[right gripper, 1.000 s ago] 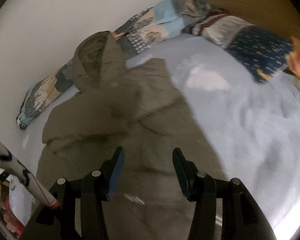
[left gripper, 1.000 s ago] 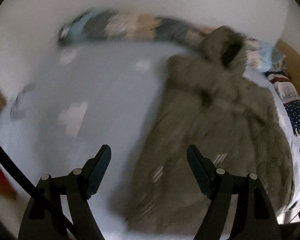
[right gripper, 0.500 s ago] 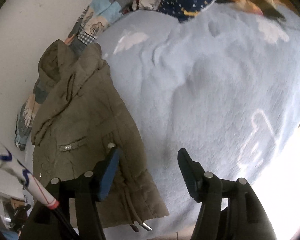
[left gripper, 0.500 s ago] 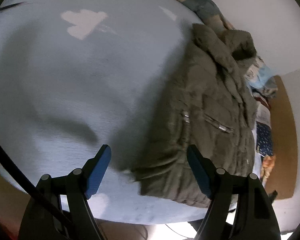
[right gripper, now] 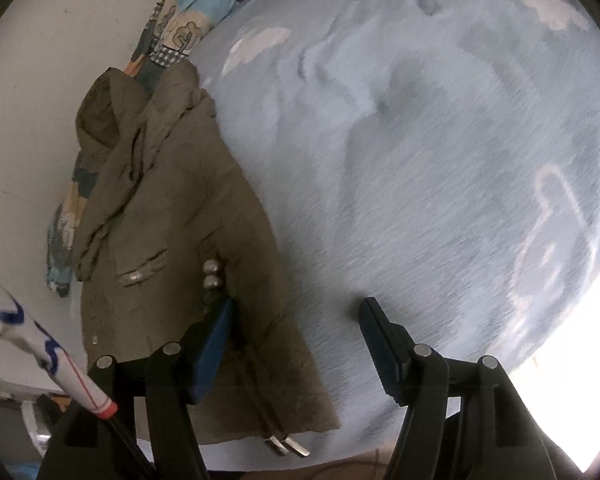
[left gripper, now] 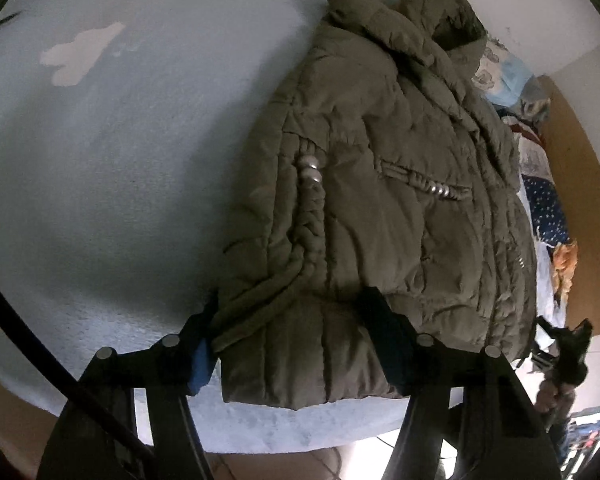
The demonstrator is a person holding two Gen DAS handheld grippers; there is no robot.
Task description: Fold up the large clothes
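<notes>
An olive-green padded jacket (left gripper: 380,200) with a hood lies folded lengthwise on a light blue bed cover (left gripper: 120,160), hood toward the wall. My left gripper (left gripper: 296,320) is open, its two fingers straddling the jacket's bottom hem corner near the bed edge. In the right wrist view the jacket (right gripper: 168,220) lies at the left. My right gripper (right gripper: 296,328) is open over the jacket's right hem edge, its left finger on the fabric and its right finger (right gripper: 376,328) over the bare cover (right gripper: 440,160).
Patterned pillows and bedding (right gripper: 188,12) line the wall at the head of the bed. A wooden headboard (left gripper: 572,200) stands at the right. The bed's front edge (left gripper: 300,436) runs just under the grippers. Metal drawstring ends (right gripper: 286,446) hang at the hem.
Both grippers have moved down and in toward the jacket's bottom hem. The jacket now fills more of both views. Both stay open.
</notes>
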